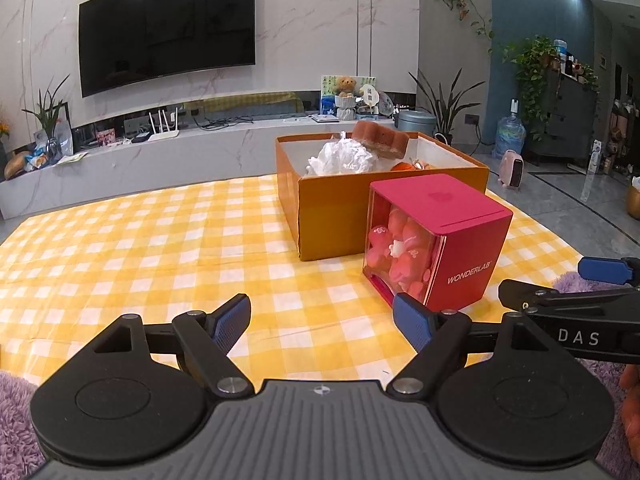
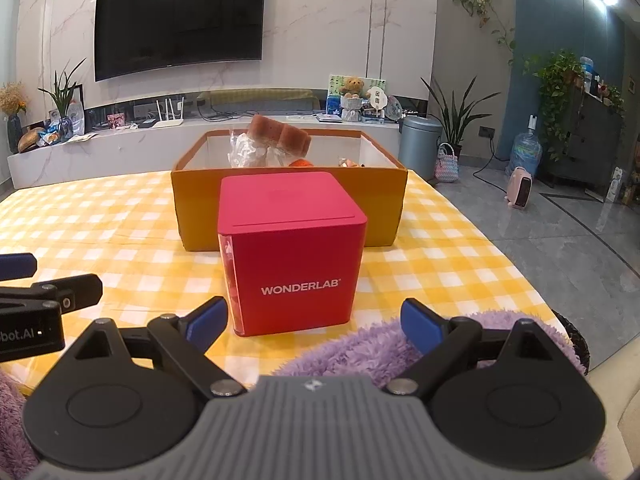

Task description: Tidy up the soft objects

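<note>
Hovering wide open and empty, the left gripper (image 1: 322, 326) and right gripper (image 2: 314, 326) face the red WONDERLAB box (image 2: 292, 256), which touches the orange box (image 2: 192, 200) holding a brown sponge (image 2: 280, 134) on the checkered surface (image 1: 140, 248).

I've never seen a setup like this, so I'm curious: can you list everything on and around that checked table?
tablecloth: one, yellow and white check, covers the table.
cardboard box: one, orange-brown, open top, far middle of the table.
sponge: one, brown, sticking up out of the cardboard box.
crumpled white item: one, white, inside the cardboard box, beside the sponge.
cube box: one, pink-red, marked WONDERLAB, in front of the cardboard box, pink pieces behind its clear side.
fluffy cloth: one seen, purple, near table edge under the right gripper.
television: one, black, on the wall.
left gripper: one, black with blue pads, open, empty.
right gripper: one, same colours, open, empty.
</note>
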`<action>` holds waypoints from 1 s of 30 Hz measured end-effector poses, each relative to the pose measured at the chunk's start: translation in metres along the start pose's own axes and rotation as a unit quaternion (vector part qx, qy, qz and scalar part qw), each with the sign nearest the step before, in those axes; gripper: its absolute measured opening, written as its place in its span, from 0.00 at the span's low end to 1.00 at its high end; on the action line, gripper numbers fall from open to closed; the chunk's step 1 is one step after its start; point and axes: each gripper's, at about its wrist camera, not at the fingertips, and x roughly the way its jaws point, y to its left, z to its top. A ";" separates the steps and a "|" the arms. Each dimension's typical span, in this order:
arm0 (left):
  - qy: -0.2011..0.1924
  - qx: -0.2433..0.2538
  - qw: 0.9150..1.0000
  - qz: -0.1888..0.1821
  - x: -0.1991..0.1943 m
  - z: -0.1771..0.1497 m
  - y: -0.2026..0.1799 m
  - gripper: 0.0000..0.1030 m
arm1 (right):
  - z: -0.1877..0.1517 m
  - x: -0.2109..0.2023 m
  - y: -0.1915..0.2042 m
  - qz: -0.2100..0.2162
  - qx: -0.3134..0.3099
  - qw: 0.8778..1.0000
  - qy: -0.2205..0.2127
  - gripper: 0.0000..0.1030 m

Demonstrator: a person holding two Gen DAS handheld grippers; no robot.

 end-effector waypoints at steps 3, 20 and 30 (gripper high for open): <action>-0.001 -0.001 1.000 -0.002 -0.002 0.001 0.001 0.92 | -0.001 -0.001 0.000 -0.001 0.000 1.000 0.000 0.89; -0.006 -0.007 1.000 -0.003 -0.007 0.003 0.002 0.92 | 0.000 -0.003 -0.001 -0.005 0.001 1.000 -0.004 0.89; -0.004 -0.006 1.000 -0.001 -0.007 0.003 0.002 0.92 | -0.001 -0.003 -0.002 -0.005 0.004 1.000 -0.004 0.90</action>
